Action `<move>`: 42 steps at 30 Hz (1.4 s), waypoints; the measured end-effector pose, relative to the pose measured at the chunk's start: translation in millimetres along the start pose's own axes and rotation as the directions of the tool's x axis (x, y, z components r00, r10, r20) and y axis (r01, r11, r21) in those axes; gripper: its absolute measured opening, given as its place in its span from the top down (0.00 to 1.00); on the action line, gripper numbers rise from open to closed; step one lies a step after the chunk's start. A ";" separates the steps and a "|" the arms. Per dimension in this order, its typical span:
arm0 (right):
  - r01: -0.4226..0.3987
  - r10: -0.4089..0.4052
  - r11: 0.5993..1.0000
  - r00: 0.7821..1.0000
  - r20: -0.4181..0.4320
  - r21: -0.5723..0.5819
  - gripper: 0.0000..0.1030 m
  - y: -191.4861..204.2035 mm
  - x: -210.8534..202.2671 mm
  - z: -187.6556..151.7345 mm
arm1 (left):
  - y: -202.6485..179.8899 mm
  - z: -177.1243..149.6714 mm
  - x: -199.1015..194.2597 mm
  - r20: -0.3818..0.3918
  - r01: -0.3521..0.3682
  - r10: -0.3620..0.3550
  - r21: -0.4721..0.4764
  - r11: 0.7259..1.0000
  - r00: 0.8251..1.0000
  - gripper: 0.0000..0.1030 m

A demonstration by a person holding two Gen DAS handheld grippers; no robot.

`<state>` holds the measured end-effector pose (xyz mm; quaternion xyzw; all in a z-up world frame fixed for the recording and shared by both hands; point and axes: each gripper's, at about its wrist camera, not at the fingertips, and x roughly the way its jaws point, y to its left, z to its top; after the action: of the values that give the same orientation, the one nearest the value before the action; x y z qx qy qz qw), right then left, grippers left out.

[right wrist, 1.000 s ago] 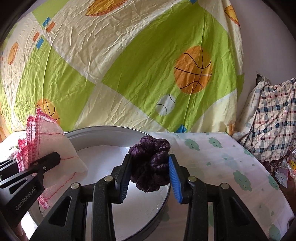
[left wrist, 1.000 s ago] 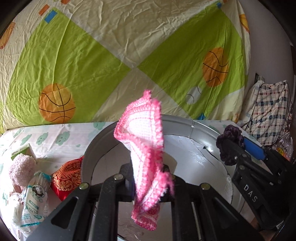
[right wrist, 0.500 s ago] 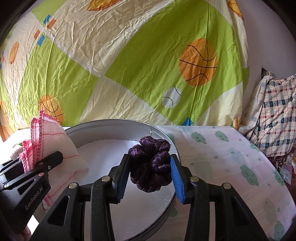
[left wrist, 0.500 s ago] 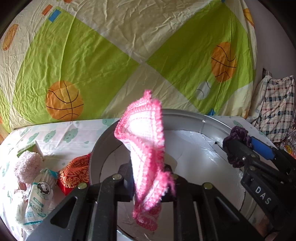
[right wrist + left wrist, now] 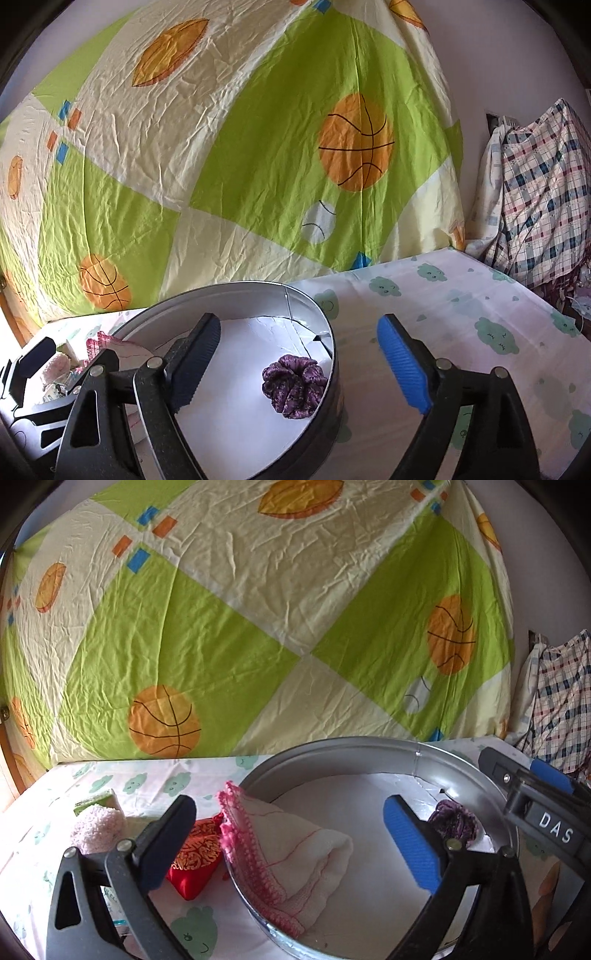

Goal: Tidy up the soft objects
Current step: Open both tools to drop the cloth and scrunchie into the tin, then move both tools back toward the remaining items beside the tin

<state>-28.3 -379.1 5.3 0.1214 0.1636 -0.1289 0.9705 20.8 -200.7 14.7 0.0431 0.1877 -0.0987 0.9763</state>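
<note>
A wrinkled green-and-cream bedsheet printed with orange basketballs hangs as a backdrop well beyond both claws. Below it spreads a white tablecloth patterned with small green clouds, reaching under and to the right of the right claw. On that cloth sits a round silver metal tin with a white floor, directly ahead of both claws. A heap of plaid fabric lies far off to the right of the right claw.

The left gripper has its jaws spread wide, holding nothing. Between its fingers, draped over the tin's near-left rim and partly inside, lies a white knitted cloth with a pink crocheted edge. Just outside the tin, beside the left finger, rests a red pouch with gold embroidery, and further left a fluffy pale-pink ball.

The right gripper is likewise spread apart and empty. Between its fingers, on the tin's floor against the right wall, sits a dark purple velvet scrunchie, apart from both pads.
</note>
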 end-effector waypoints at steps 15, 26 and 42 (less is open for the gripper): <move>0.082 -0.082 0.997 0.995 0.064 0.008 0.14 -3.4 -10.4 -4.2 | 15.7 -5.4 -4.7 -0.001 -0.041 0.041 -0.021 0.999 0.999 0.00; 0.140 -0.157 0.986 0.961 0.228 0.090 0.14 -0.6 -44.9 -9.0 | 38.0 -13.2 -16.5 0.018 -0.061 0.062 -0.020 0.998 0.998 0.00; 0.137 -0.164 0.983 0.953 0.254 0.118 0.14 16.2 -74.8 -23.9 | 72.1 -19.1 -22.0 -0.006 -0.070 0.070 -0.066 0.995 0.998 0.00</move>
<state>-98.8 -341.6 12.7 0.1384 0.0358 -0.2254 0.9637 8.9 -124.1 8.6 0.0176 0.1909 -0.0582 0.9797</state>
